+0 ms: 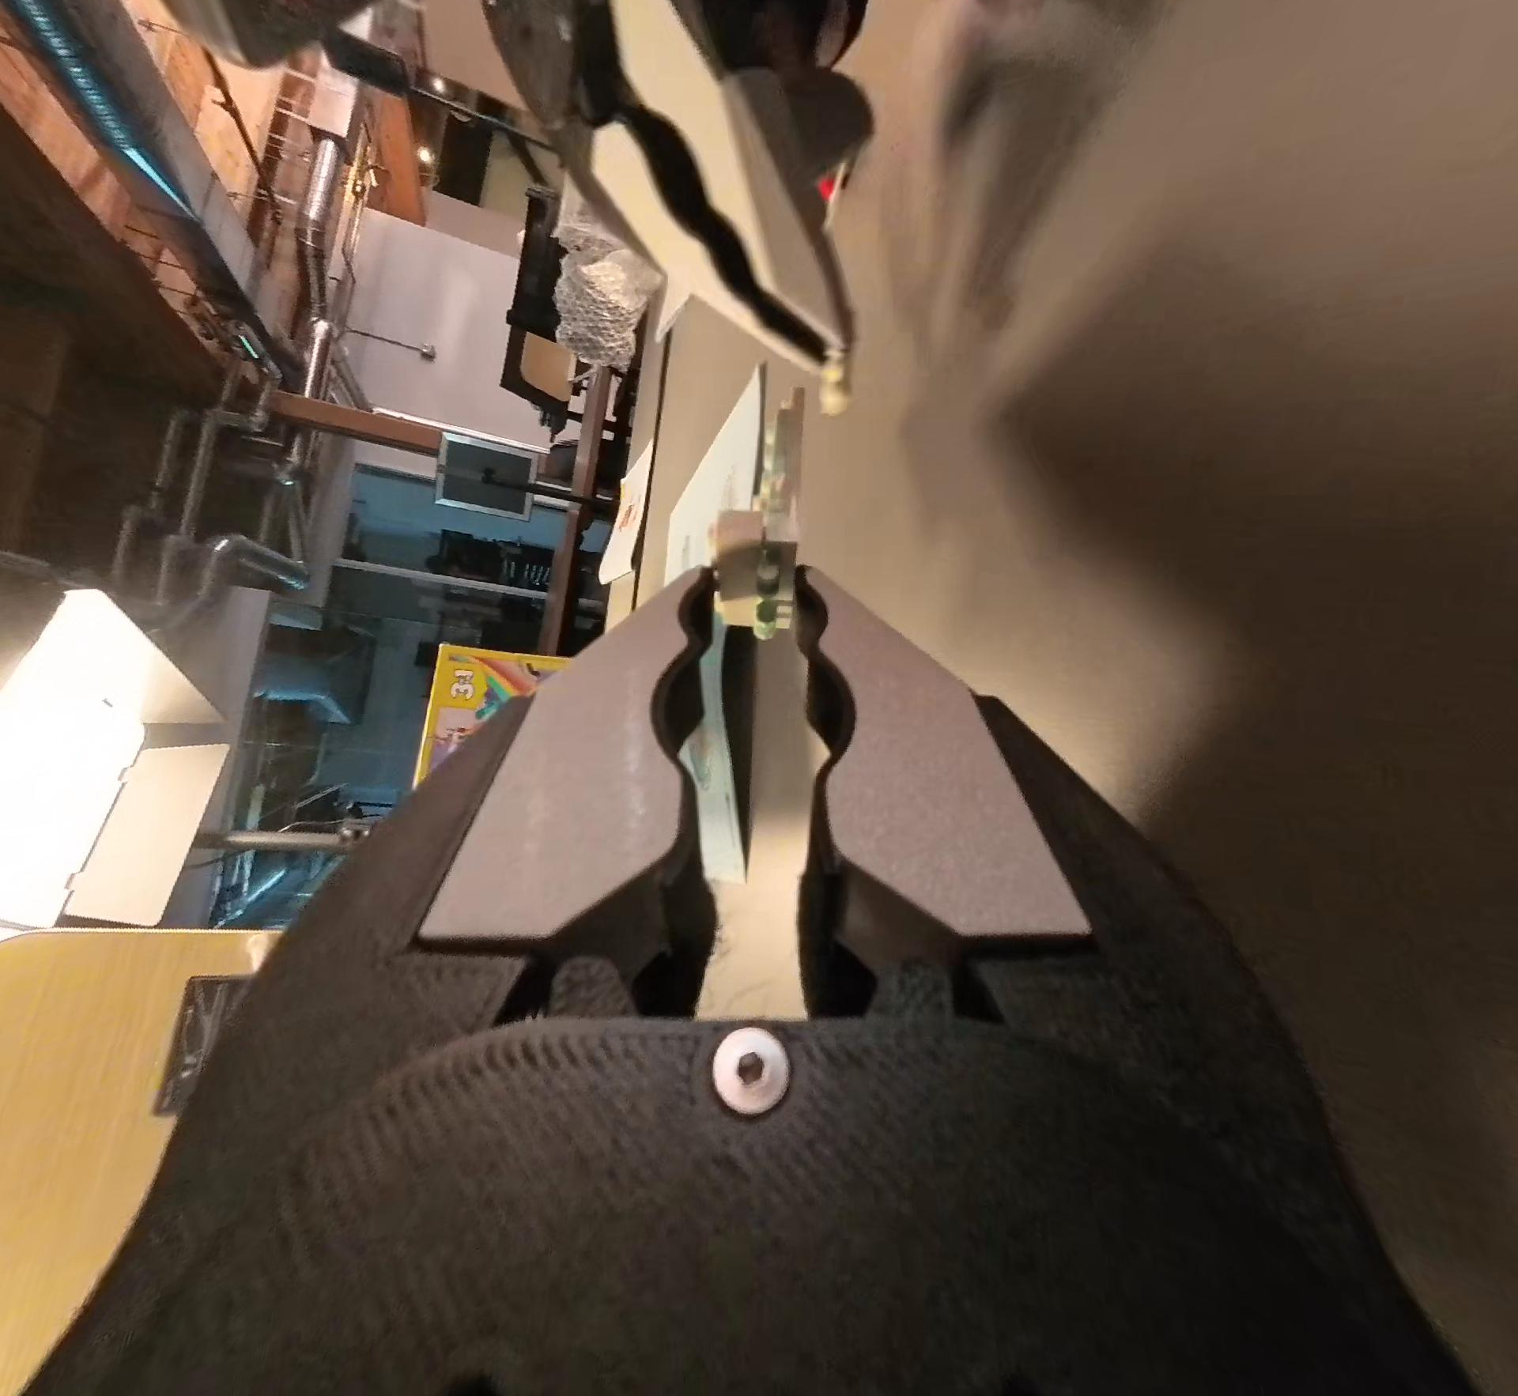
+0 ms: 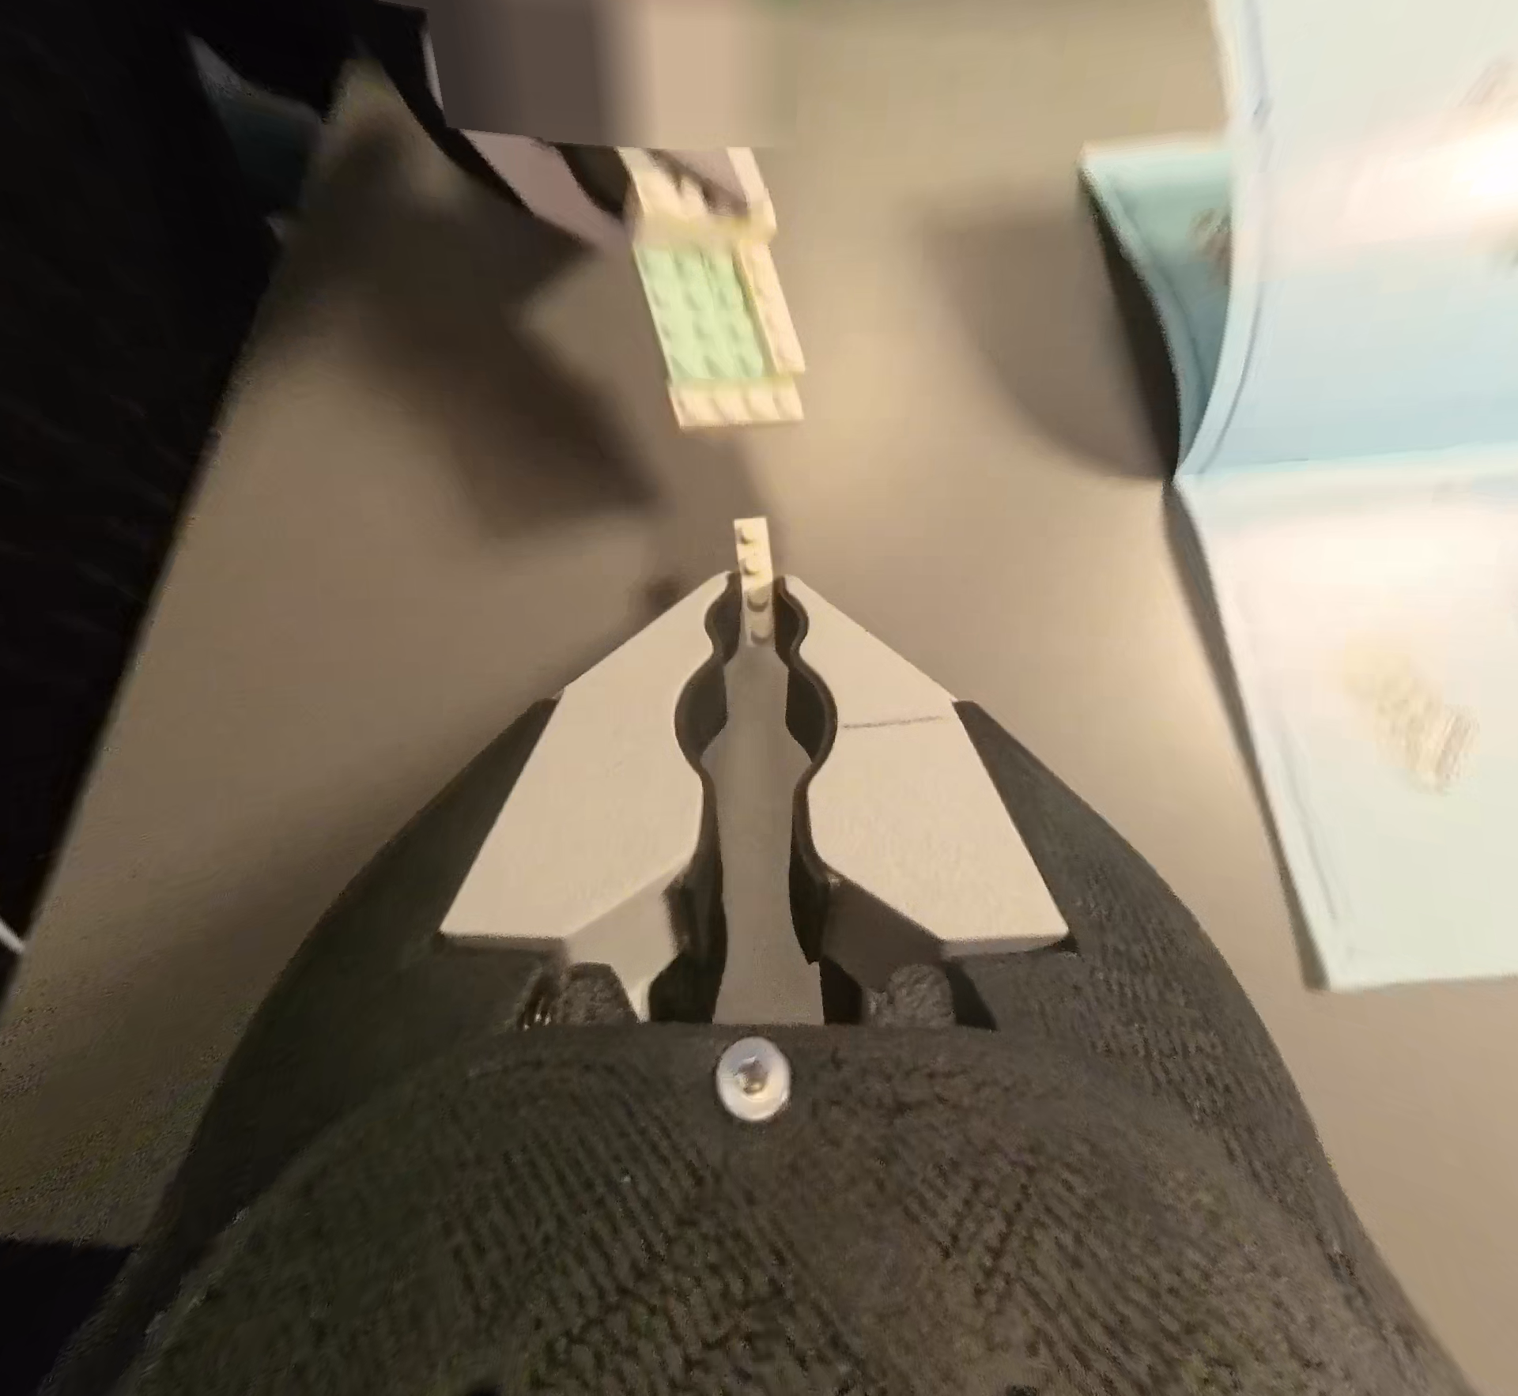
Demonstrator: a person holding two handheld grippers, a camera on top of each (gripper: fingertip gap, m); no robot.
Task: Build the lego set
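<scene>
Left wrist view, rolled sideways, shows the yellow set box point(image 1: 485, 708) at left, then the left gripper point(image 1: 754, 589) clenched on the pale green-and-white plate assembly point(image 1: 760, 568), which juts past its tips off the table point(image 1: 1191, 453). Right wrist view shows that assembly point(image 2: 723, 297) ahead, the right gripper point(image 2: 754, 589) pinching a narrow white plate point(image 2: 754, 564) at its tips, and the light blue instruction booklet point(image 2: 1347, 535) at right.

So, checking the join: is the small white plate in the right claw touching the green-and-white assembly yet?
Apart. The right wrist view shows bare table between the small white plate and the green-and-white assembly.
</scene>
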